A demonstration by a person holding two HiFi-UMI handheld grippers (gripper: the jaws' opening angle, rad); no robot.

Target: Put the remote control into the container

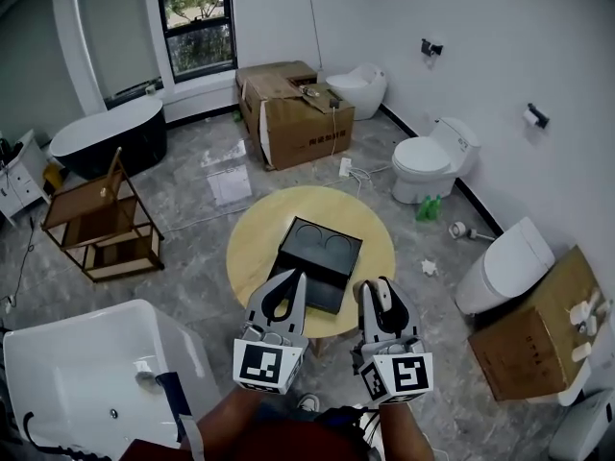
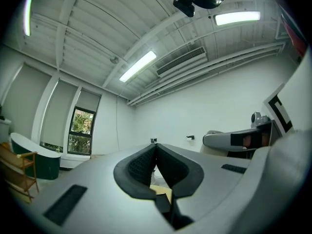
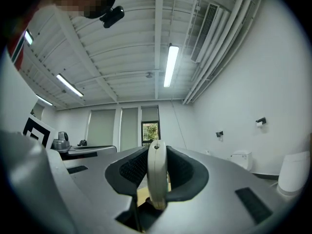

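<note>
The black container (image 1: pixel 317 257), a flat tray with two round recesses, lies on the round wooden table (image 1: pixel 252 248). Both grippers hover over the table's near edge and point up and away from me. My right gripper (image 1: pixel 377 288) is shut on the white remote control (image 1: pixel 381 301). In the right gripper view the remote control (image 3: pixel 157 174) stands edge-on between the dark pads (image 3: pixel 130 169) of the right gripper (image 3: pixel 157 146). My left gripper (image 1: pixel 296 279) is just left of it, over the container's near corner. Its jaws meet at the tips, with nothing held in the left gripper (image 2: pixel 155 146).
Cardboard boxes stand beyond the table (image 1: pixel 293 113) and at the right (image 1: pixel 533 334). Toilets (image 1: pixel 432 157) line the right wall. A wooden rack (image 1: pixel 101 224) is at the left, a dark bathtub (image 1: pixel 106 137) is behind it, and a white tub (image 1: pixel 86 373) lies near my left.
</note>
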